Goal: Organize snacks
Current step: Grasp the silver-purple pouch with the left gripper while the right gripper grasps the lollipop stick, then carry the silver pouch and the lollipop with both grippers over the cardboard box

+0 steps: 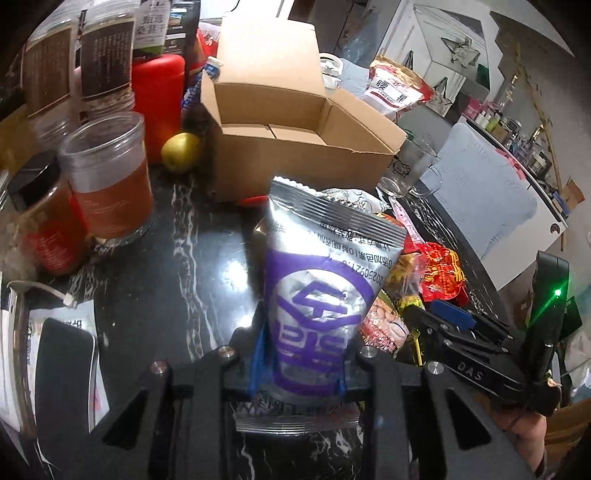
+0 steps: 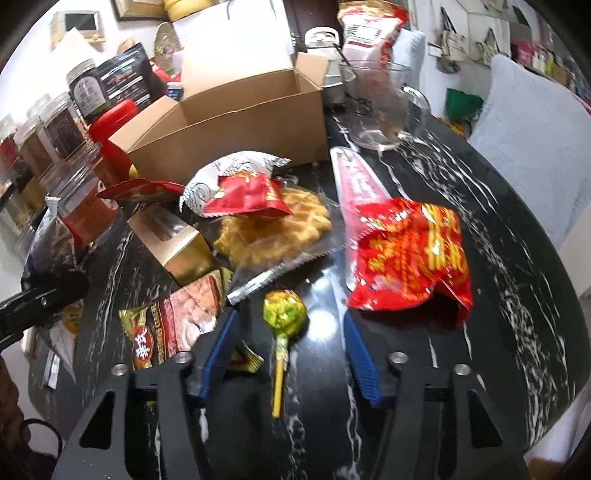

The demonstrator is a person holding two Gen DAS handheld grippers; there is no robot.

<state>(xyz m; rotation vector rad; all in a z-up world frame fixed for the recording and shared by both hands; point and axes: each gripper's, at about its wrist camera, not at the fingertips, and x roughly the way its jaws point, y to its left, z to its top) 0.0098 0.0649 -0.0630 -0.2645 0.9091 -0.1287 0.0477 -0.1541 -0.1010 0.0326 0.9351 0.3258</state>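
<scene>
My left gripper [image 1: 299, 373] is shut on a silver and purple snack pouch [image 1: 317, 280], held upright above the black marble table in front of the open cardboard box [image 1: 295, 110]. My right gripper [image 2: 290, 332] is open and low over the table, its blue fingers on either side of a green-wrapped lollipop [image 2: 283, 314]. Just ahead lie a red snack bag [image 2: 410, 254], a clear pack of yellow biscuits [image 2: 273, 225], a red and white packet [image 2: 240, 184] and a nut packet [image 2: 177, 321]. The box [image 2: 229, 110] stands behind them. The right gripper also shows in the left wrist view [image 1: 450, 317].
Jars [image 1: 110, 173] and a red canister [image 1: 159, 99] stand left of the box, with a yellow fruit [image 1: 181, 151] beside them. A glass mug [image 2: 384, 107] and a cashew bag [image 2: 369, 26] are at the right. A small gold carton [image 2: 173, 247] lies left of the biscuits. A phone [image 1: 62, 373] lies near left.
</scene>
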